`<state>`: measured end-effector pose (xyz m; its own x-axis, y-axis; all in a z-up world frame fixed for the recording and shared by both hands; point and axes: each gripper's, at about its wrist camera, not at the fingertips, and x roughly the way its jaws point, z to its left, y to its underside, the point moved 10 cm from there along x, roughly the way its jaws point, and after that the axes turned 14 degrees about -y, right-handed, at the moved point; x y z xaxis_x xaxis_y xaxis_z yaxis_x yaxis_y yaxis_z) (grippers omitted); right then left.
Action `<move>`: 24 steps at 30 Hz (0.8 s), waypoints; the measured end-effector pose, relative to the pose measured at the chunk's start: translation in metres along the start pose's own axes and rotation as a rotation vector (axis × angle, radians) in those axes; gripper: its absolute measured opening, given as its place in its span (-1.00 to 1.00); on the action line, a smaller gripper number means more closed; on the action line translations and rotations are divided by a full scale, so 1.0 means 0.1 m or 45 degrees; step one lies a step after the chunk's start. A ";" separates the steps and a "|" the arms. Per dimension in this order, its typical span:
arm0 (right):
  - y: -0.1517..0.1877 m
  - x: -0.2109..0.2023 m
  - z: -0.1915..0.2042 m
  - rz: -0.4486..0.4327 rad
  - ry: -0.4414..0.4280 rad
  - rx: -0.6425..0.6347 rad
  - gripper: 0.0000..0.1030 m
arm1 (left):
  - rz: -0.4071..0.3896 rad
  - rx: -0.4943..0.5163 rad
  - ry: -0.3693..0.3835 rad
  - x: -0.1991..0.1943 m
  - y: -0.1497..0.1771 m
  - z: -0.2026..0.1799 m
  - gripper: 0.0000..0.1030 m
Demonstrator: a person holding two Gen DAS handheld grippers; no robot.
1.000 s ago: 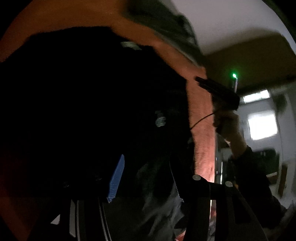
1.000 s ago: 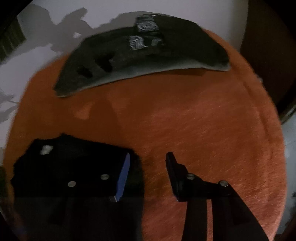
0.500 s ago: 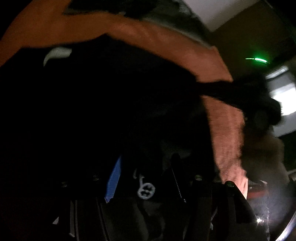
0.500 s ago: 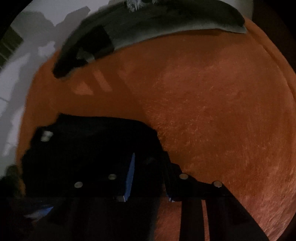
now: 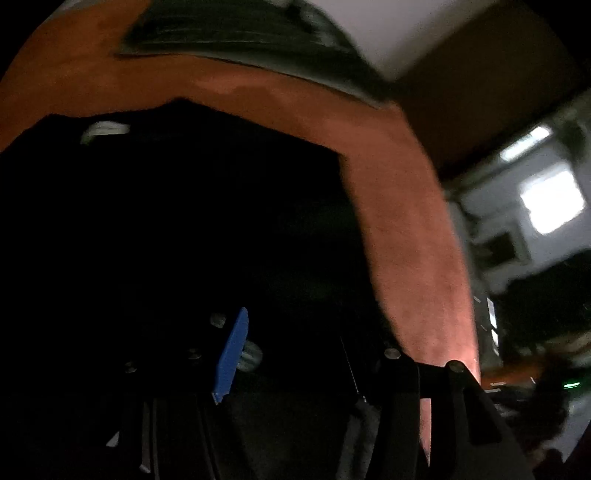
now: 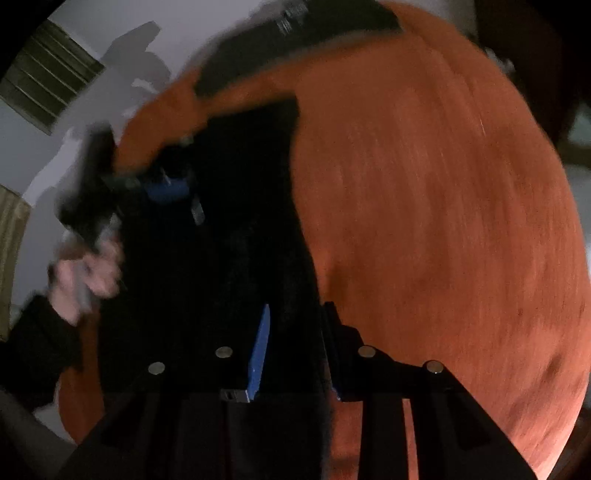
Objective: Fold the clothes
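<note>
Two grippers are working one black garment [image 6: 236,229] on the orange cloth [image 6: 443,221]. Right gripper [image 6: 295,354] fingers are pinching its near edge. The garment's long axis is running away toward the left gripper [image 6: 162,188], which is meeting the far end. Left gripper [image 5: 295,354] fingers: darkness is hiding their state. A second dark garment [image 5: 236,33] is lying beyond, blurred.

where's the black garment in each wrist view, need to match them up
Left wrist: the black garment fills the left and centre, white tag near its top edge.
Right wrist: it runs down the left-centre, between the right gripper's fingers.
Shared landmark: the orange surface, to its right in both.
</note>
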<state>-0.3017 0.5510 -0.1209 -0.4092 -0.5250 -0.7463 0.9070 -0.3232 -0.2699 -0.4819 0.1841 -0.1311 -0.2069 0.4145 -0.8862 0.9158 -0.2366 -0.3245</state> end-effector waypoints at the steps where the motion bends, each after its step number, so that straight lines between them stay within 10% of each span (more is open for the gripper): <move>1: 0.15 0.05 -0.06 0.034 -0.008 0.041 -0.47 | 0.025 0.025 0.054 0.00 0.08 -0.13 0.03; 9: 1.08 -0.02 -0.48 0.183 0.075 0.234 -0.51 | 0.136 0.154 -0.104 0.36 0.47 -0.17 0.03; 18: 1.84 -0.13 -0.42 0.328 -0.136 0.465 -0.48 | 0.112 0.073 0.111 -0.30 0.81 -0.17 0.03; 20: 1.95 -0.16 -0.46 0.338 -0.137 0.525 -0.86 | 0.119 0.084 0.106 -0.32 0.89 -0.12 0.03; 24: 2.13 -0.23 -0.51 0.366 -0.114 0.605 -0.92 | 0.130 0.067 0.081 -0.28 0.91 -0.06 0.03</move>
<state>-0.0942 0.5348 -0.1918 -0.1776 -0.7027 -0.6889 0.8473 -0.4652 0.2561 -0.3911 0.1560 -0.1338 -0.0893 0.4404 -0.8933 0.9112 -0.3259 -0.2518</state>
